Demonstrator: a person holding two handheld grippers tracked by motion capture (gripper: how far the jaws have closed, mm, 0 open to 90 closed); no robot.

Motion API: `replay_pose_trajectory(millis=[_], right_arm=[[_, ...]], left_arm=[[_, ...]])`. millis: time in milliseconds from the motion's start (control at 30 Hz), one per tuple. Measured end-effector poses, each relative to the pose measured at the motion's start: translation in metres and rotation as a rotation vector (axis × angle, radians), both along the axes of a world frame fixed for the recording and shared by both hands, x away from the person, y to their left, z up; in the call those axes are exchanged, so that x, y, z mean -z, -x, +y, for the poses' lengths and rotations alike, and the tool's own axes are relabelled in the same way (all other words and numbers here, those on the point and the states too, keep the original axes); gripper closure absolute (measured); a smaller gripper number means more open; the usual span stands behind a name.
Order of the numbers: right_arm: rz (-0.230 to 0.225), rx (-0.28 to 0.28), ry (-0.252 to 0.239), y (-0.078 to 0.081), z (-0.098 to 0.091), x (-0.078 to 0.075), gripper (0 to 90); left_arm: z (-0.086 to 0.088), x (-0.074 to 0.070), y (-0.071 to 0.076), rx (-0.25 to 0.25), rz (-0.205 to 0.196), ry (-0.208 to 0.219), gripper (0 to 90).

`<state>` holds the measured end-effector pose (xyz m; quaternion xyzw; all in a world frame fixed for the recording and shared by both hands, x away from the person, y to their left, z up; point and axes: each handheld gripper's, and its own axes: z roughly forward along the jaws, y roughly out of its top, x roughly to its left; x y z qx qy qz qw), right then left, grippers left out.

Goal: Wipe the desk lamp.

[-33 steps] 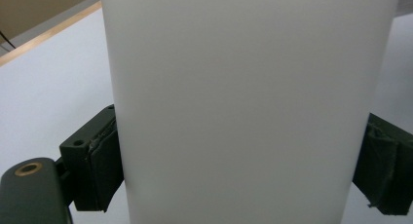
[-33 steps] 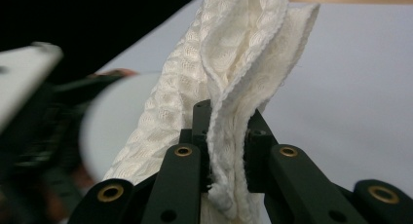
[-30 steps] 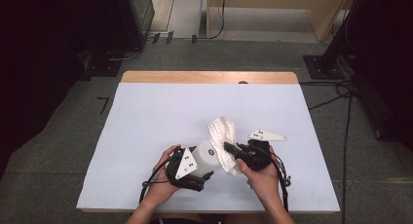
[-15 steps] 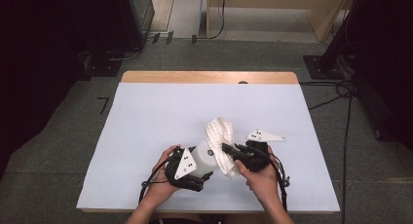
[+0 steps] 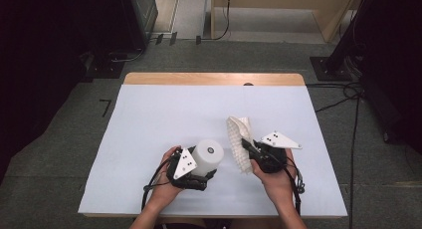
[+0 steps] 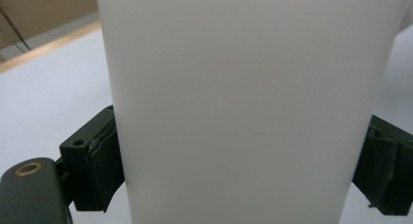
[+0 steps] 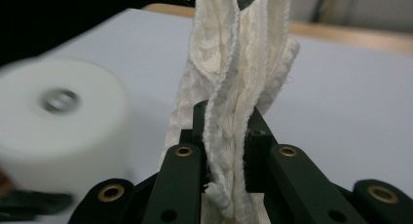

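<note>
A white cylinder point(image 5: 208, 156) with a small metal fitting on its top stands on the white table point(image 5: 164, 114), near the front. My left gripper point(image 5: 201, 175) is shut on it; in the left gripper view its pads point(image 6: 102, 158) press both sides of the smooth white cylinder point(image 6: 243, 107). A white knitted cloth point(image 5: 239, 139) hangs bunched in my right gripper point(image 5: 248, 147), just right of the cylinder. In the right gripper view the jaws are shut on the folded white cloth point(image 7: 238, 78), which rises above my right gripper point(image 7: 225, 131). The cylinder point(image 7: 58, 121) shows blurred at left.
The table has a wooden far edge point(image 5: 214, 78). Dark equipment point(image 5: 59, 45) stands at the far left and cables point(image 5: 348, 94) lie on the floor at right. Bare table surface lies behind and to both sides of the hands.
My right gripper has drawn the cloth to the right, away from the cylinder, opening a gap between them. The left gripper and cylinder kept still.
</note>
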<state>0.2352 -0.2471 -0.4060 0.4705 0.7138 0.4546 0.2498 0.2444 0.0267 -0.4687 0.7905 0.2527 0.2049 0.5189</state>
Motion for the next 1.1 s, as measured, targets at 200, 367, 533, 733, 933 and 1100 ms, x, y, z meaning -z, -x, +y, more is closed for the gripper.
replay_pose_trajectory(millis=[200,367,533,733,933,1100], right_arm=[[-0.022,-0.012,0.290,0.000,0.023,0.026,80.7],[0.110,-0.133,0.129,-0.004,0.041,0.046,80.6],[0.175,-0.160,0.051,-0.007,0.049,0.060,80.4],[0.208,-0.183,-0.016,-0.009,0.050,0.060,77.2],[0.360,-0.152,-0.013,-0.019,0.055,0.074,63.6],[0.409,-0.199,-0.084,-0.021,0.052,0.074,79.2]], left_arm=[[0.008,0.016,-0.004,-0.070,-0.008,-0.014,8.6],[0.016,0.019,0.000,-0.061,-0.003,-0.008,8.4],[0.030,0.019,0.001,-0.059,0.040,0.014,7.5],[0.044,0.011,0.003,-0.026,0.056,0.064,1.3],[0.040,0.012,-0.001,0.009,0.084,0.052,1.3],[0.038,0.010,-0.001,-0.010,0.068,0.054,8.0]])
